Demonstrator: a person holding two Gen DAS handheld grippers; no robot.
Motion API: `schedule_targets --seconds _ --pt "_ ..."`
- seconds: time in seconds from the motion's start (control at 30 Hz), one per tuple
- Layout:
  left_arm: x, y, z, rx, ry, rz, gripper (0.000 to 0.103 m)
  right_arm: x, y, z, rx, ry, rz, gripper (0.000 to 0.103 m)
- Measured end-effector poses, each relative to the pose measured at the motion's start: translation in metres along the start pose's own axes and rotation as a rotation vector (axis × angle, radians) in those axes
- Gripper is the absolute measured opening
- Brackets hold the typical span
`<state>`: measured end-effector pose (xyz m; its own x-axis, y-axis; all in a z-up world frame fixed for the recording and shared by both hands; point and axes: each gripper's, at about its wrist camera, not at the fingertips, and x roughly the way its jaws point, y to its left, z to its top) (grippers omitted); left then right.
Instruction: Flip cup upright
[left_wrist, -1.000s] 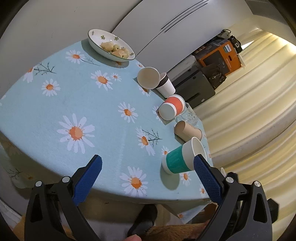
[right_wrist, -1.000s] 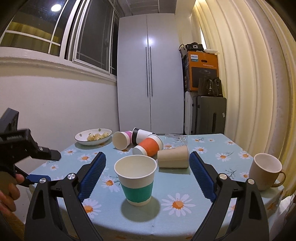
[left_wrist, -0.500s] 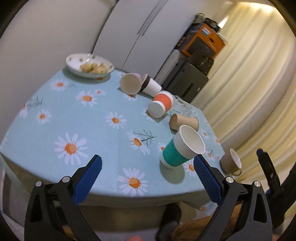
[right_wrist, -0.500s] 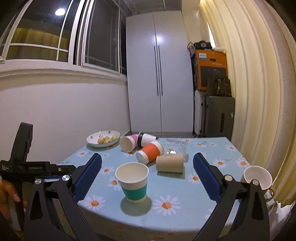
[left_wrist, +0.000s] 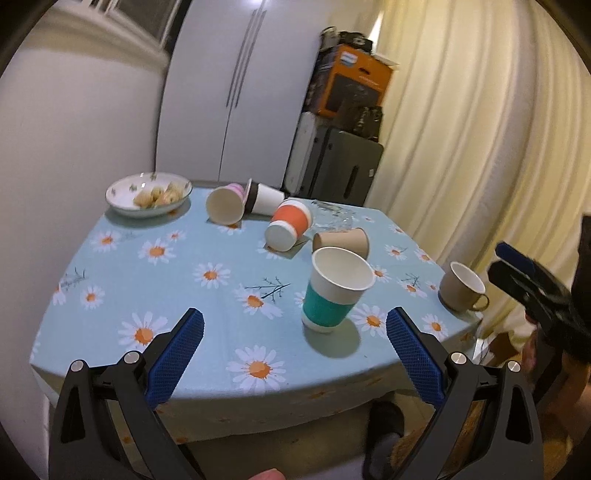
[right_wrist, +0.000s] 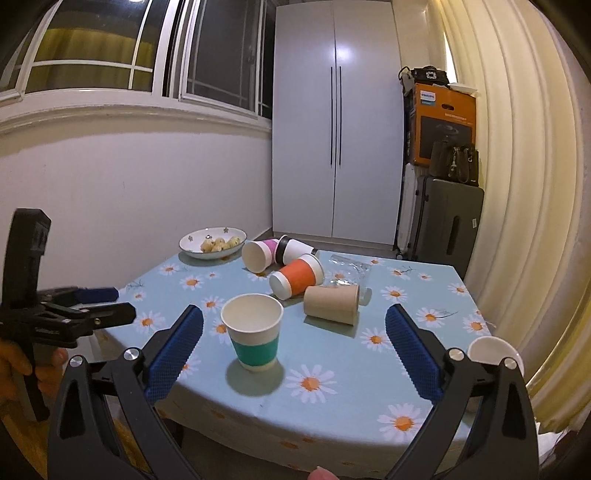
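Note:
A teal-and-white paper cup (left_wrist: 334, 290) stands upright near the table's front edge; it also shows in the right wrist view (right_wrist: 254, 330). Behind it lie several cups on their sides: a brown one (left_wrist: 341, 242) (right_wrist: 332, 304), an orange one (left_wrist: 290, 225) (right_wrist: 297, 277), a pink one (left_wrist: 226, 204) (right_wrist: 258, 254) and a black-and-white one (left_wrist: 264, 197) (right_wrist: 295, 249). My left gripper (left_wrist: 295, 349) is open and empty, held back from the front edge. My right gripper (right_wrist: 294, 349) is open and empty, also back from the table.
The table (left_wrist: 177, 258) has a blue daisy cloth. A bowl of food (left_wrist: 149, 194) sits at the back left. A beige mug (left_wrist: 461, 291) stands upright at the right edge. A clear glass (right_wrist: 349, 267) lies behind the brown cup. A curtain hangs to the right; a cabinet and boxes stand behind.
Both grippers have pulled back from the table and stayed open. The left view has levelled out and swung right, so the mug and the right gripper now show. The cups have not moved.

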<state>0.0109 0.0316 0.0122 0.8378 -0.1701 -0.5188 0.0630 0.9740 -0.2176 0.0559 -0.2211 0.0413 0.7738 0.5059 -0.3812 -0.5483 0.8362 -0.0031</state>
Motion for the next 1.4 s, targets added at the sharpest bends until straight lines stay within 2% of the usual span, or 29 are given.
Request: schedule_targets --seconds 0.27,0.37,0.5,0.97,1.4 --pt "-0.009 -0.022 -0.013 0.088 0.018 0.012 0.096 -0.006 -0.007 -0.015 0.016 0.037 0.007 0.098" --pt "-0.011 -0.024 -0.017 0.091 0.028 0.017 0.096 -0.008 -0.008 -0.018 0.017 0.051 0.014 0.098" --pt "-0.015 -0.031 -0.02 0.131 0.013 0.028 0.096 -0.004 -0.011 -0.022 0.033 0.084 0.013 0.098" --pt "-0.009 -0.027 -0.019 0.09 0.029 0.037 0.096 0.007 -0.004 -0.028 0.028 0.13 0.025 0.098" --pt "-0.008 -0.029 -0.02 0.096 0.033 0.046 0.096 0.011 -0.003 -0.029 0.029 0.143 0.033 0.098"
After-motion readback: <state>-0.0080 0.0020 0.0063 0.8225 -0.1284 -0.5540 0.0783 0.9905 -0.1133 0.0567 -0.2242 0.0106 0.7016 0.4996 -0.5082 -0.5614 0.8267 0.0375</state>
